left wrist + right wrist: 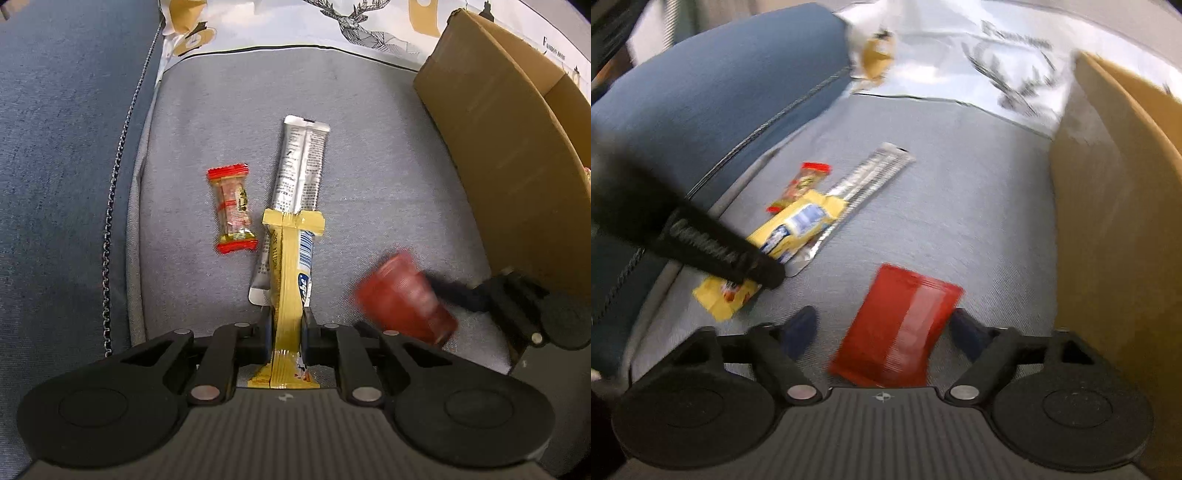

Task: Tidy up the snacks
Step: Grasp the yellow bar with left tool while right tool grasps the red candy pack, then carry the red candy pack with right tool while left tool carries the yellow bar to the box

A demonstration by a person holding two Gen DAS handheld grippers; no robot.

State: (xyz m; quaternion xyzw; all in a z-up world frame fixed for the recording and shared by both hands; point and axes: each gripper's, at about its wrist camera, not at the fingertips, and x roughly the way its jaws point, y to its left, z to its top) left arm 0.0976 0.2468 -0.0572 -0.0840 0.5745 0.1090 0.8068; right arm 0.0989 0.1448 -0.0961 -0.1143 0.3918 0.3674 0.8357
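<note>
Left gripper [286,325] pinched the yellow stick [291,280]; right gripper [882,328] stood half-wide around the red packet [897,328], unpressed — pickup step; next, carry to the right-hand cardboard box [491,155].

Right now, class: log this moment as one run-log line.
left tongs: shut on yellow snack stick | right tongs: open around red packet | cardboard box: beside

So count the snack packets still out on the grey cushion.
4. The yellow stick is pinched in the left claw, lying over the silver stick; the red-ended candy sits beside them; the red packet lies between the right claw's fingers. The cardboard box may hide more.
</note>
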